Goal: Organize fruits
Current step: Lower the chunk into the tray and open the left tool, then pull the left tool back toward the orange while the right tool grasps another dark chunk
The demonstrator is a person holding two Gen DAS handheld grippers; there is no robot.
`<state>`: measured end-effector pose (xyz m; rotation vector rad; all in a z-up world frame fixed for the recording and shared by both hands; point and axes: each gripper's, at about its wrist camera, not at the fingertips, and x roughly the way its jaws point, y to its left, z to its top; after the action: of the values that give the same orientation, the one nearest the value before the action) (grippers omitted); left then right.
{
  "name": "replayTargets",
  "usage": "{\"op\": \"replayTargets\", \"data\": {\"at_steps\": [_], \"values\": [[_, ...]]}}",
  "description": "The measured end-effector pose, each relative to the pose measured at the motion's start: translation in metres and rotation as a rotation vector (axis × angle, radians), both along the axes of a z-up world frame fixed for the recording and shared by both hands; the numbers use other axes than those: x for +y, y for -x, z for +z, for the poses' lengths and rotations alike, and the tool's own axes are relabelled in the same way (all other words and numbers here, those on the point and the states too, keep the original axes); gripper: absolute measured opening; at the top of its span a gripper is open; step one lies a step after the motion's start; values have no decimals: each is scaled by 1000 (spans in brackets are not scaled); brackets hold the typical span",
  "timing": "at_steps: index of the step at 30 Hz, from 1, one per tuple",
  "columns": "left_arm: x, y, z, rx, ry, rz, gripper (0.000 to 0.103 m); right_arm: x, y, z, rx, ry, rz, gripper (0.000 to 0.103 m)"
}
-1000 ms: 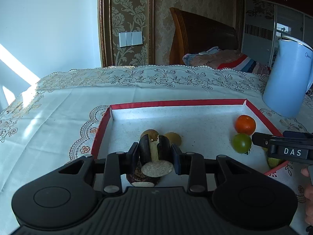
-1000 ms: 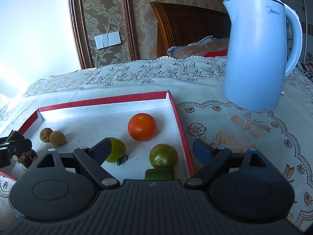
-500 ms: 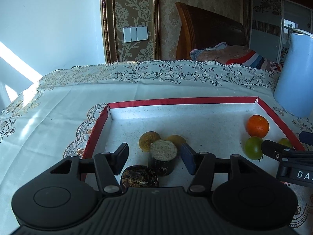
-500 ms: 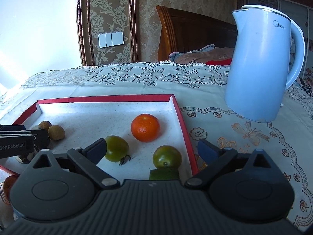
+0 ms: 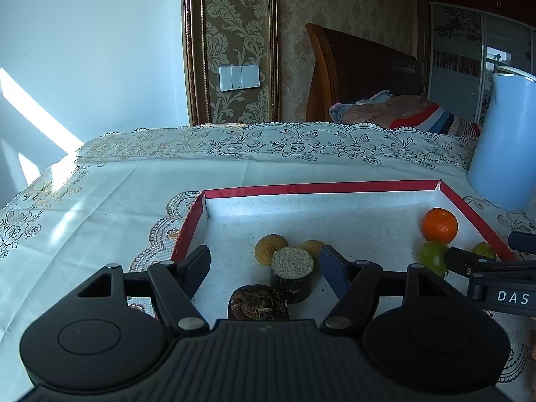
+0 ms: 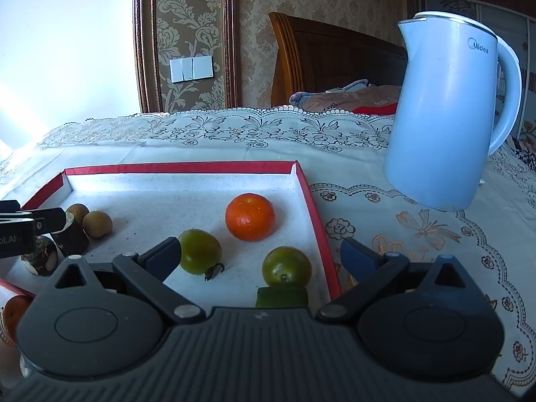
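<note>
Left wrist view: both tongs [image 5: 264, 263] [image 6: 259, 256] gape empty; dark stub [image 5: 292, 279] beside orange [image 5: 439, 223] looks maybe stiff, so pinch its sides.

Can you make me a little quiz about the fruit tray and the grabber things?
1. True or false: the left gripper is squeezing the dark sugarcane piece.
2. How many green tomatoes lie in the red-edged tray? A) one B) two C) four
3. Fill in: the orange sits nearer the blue ______ than the two brown longans do.

Key: 1. False, its jaws are open and the piece stands free. 2. B, one beside the right gripper's left finger, one between its open fingers. 3. kettle.
</note>
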<state>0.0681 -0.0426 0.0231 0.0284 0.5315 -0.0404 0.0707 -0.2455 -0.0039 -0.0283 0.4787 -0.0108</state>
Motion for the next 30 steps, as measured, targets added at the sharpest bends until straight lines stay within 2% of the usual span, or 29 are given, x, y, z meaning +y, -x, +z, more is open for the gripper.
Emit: {"op": "replayTargets", "data": {"at_steps": [11, 18, 24, 26, 30], "values": [[22, 70, -4, -39, -11, -60, 72, 1, 1, -2, -8, 29, -12, 103], [17, 85, -20, -39, -35, -96, 73, -1, 8, 2, -16, 14, -5, 103], [25, 89, -17, -56, 0, -106, 74, 4, 53, 12, -33, -15, 111, 103], [29, 86, -17, -50, 6, -77, 74, 8, 72, 10, -29, -16, 154, 103], [39, 83, -15, -54, 43, -30, 74, 32, 94, 4, -18, 48, 251, 103]]}}
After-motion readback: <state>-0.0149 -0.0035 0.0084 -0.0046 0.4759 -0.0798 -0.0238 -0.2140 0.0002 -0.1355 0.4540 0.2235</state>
